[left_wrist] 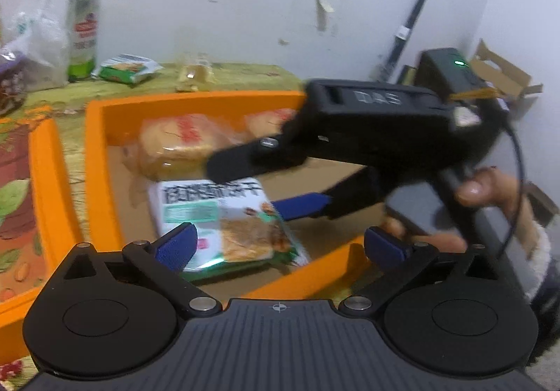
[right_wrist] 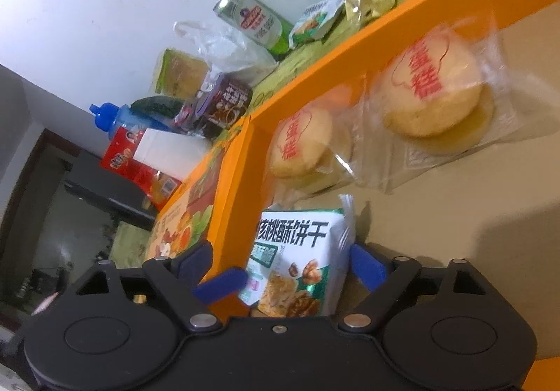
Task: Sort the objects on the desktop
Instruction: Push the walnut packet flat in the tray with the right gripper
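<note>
A white-and-green biscuit packet [left_wrist: 224,223] lies in the orange tray [left_wrist: 101,160], in front of two wrapped cakes [left_wrist: 175,142]. My left gripper [left_wrist: 280,244] is open just above the tray's near edge, with the packet between its fingers. My right gripper [left_wrist: 269,191] reaches in from the right, open, its fingers on either side of the packet's far end. In the right wrist view the packet [right_wrist: 297,272] sits between the open right gripper [right_wrist: 283,263], with the two cakes [right_wrist: 430,90] beyond on the tray floor.
On the tablecloth behind the tray stand a green can [left_wrist: 83,34], a small green biscuit packet [left_wrist: 127,69], a clear plastic bag [left_wrist: 38,41] and a wrapped snack [left_wrist: 192,74]. A second orange tray [left_wrist: 45,174] is to the left. Further snacks and a blue-capped bottle [right_wrist: 115,118] crowd the table's far end.
</note>
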